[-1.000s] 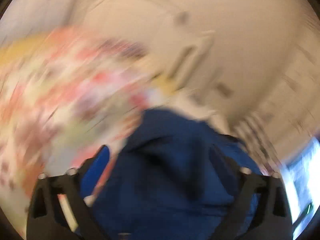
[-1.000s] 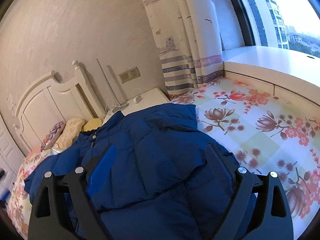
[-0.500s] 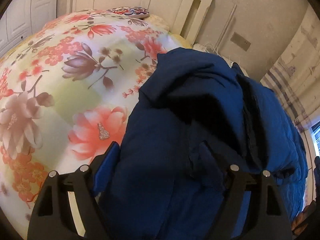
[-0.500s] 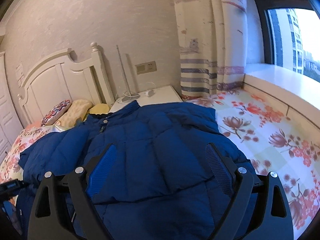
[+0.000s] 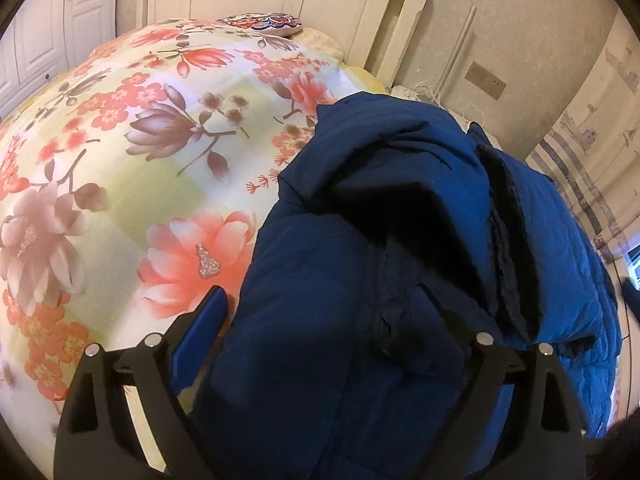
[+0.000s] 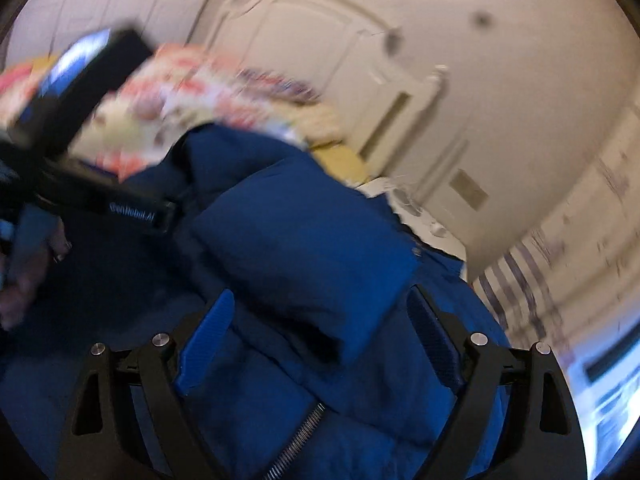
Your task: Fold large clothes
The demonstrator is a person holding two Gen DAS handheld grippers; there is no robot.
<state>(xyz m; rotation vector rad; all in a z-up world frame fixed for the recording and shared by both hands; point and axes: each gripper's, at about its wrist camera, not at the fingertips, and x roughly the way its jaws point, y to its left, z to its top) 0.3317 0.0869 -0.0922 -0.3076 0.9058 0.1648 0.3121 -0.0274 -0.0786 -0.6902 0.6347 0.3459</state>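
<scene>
A large dark-blue puffer jacket (image 5: 400,240) lies crumpled on the floral bedspread (image 5: 140,152). My left gripper (image 5: 320,328) is open, low over the jacket's left side, with fabric between its jaws. My right gripper (image 6: 324,328) is open over a folded sleeve or flap of the jacket (image 6: 296,248); a metal zipper (image 6: 296,444) shows below. The right wrist view is motion-blurred. The left gripper's body and the hand holding it (image 6: 80,184) show at its left.
A white headboard (image 5: 280,0) and pillow (image 5: 264,24) stand at the far end of the bed. A white nightstand with cables (image 5: 412,92), a wall socket (image 5: 486,80) and a striped curtain (image 5: 580,152) are at the right. White cupboard doors (image 5: 48,32) are at the left.
My right gripper has swung left and down toward the jacket, blurring its view. My left gripper has steadied and come a little closer over the jacket's left side.
</scene>
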